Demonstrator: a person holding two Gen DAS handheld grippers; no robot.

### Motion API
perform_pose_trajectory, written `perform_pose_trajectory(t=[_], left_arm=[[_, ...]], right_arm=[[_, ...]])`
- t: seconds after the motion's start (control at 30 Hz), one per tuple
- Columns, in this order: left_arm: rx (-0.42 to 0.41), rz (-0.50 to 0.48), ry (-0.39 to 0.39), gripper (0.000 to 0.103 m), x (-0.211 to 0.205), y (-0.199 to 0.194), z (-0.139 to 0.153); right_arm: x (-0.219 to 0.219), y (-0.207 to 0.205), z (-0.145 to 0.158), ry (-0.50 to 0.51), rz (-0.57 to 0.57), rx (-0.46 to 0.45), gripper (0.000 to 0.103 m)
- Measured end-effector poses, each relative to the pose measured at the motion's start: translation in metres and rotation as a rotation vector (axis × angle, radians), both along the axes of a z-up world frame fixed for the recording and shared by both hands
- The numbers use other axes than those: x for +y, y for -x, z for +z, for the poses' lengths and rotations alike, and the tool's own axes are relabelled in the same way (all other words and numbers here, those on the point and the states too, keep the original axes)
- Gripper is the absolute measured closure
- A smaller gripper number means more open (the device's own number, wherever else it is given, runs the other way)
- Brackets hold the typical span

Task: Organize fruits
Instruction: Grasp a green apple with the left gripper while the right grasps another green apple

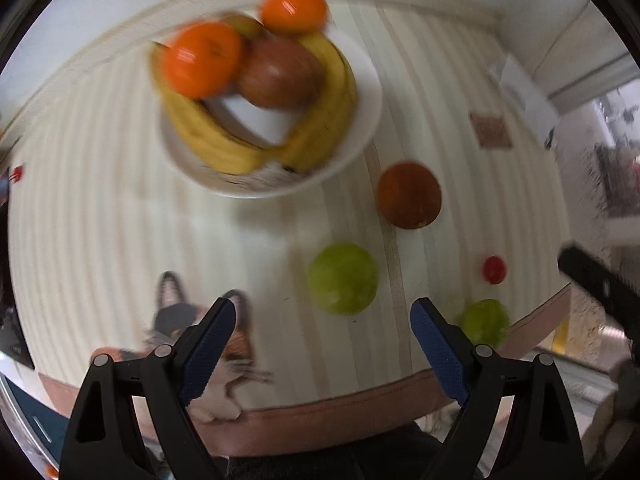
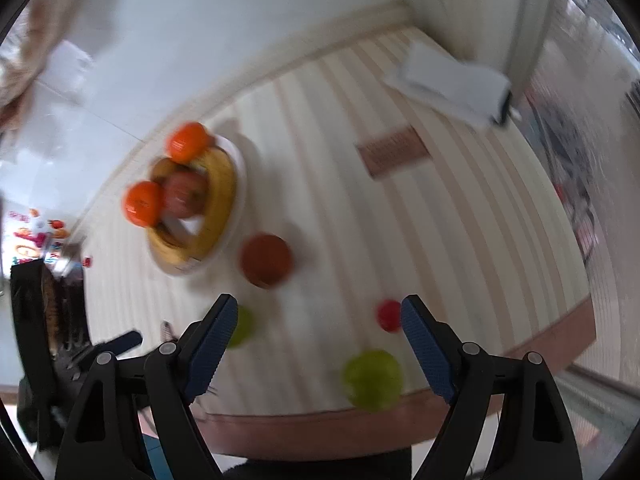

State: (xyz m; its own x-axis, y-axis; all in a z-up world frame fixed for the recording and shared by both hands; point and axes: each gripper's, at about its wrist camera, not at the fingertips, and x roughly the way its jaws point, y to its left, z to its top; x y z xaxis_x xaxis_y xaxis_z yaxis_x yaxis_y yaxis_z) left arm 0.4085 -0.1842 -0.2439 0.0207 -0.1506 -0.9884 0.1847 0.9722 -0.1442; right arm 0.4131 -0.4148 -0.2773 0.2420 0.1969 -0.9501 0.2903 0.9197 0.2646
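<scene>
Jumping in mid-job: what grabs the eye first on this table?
The white plate heaped with bananas, two oranges and a reddish apple at the far side of the striped table. Nearer lie loose fruit: a dark red-brown one, two green ones and a small red one. Both tongs hang open, empty.

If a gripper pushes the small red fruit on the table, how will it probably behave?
The small red fruit looks round and smooth, so it would probably roll away on the striped tablecloth instead of sliding. It looks far smaller than the green fruit nearby, so it is likely very light. Its glossy skin suggests it may slip between the pads.
</scene>
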Motion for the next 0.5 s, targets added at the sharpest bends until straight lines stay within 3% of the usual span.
perform_pose_trajectory(t=[0.23, 0.3, 0.37, 0.43, 0.5], left_arm=[[0.066, -0.058, -0.039, 0.014, -0.024, -0.008, -0.04], [0.068, -0.068, -0.045, 0.024, -0.026, -0.008, -0.044], [0.071, -0.078, -0.056, 0.05, -0.028, -0.007, -0.048], [0.072, -0.085, -0.049, 0.052, -0.028, -0.006, -0.051], [0.063, -0.096, -0.054, 0.053, -0.028, -0.004, -0.049]], right_arm=[[-0.002, 0.031, -0.073, -0.041, -0.014, 0.179, 0.017], [-0.001, 0.036, -0.088, -0.056, -0.02, 0.207, 0.023], [0.0, 0.039, -0.101, -0.07, -0.023, 0.221, 0.032], [0.002, 0.041, -0.108, -0.059, -0.022, 0.218, 0.042], [0.005, 0.041, -0.109, -0.044, -0.014, 0.186, 0.042]])
